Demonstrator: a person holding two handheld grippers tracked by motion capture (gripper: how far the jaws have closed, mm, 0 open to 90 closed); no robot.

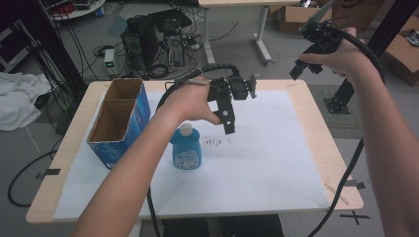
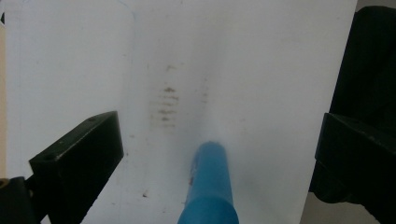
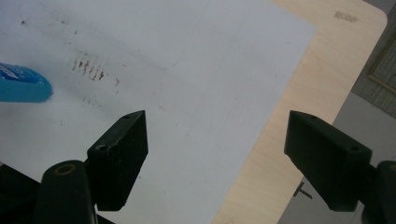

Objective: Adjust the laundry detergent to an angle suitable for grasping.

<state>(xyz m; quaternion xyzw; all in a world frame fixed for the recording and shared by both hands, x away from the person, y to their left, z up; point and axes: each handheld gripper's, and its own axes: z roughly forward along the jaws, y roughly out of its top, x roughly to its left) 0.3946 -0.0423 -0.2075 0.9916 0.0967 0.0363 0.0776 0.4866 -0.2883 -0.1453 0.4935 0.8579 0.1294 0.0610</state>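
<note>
Blue bottle [image 1: 186, 148] stands upright on the white sheet [image 1: 267, 163] at the table's nine o'clock side, just right of the open carton [image 1: 118, 121]. Left gripper [image 1: 228, 121] hovers above it, fingers spread for a grab; right gripper [image 1: 316, 47] waits high at two o'clock, fingers spread.

The blue bottle [image 2: 208, 186] is blurry and cropped at the bottom edge in the left gripper view; label text [image 1: 187, 159] too tiny to read.

Left tongs [image 1: 228, 116] pointing down (jaws wide apart), right tongs [image 1: 302, 66] raised high, gaping
</note>
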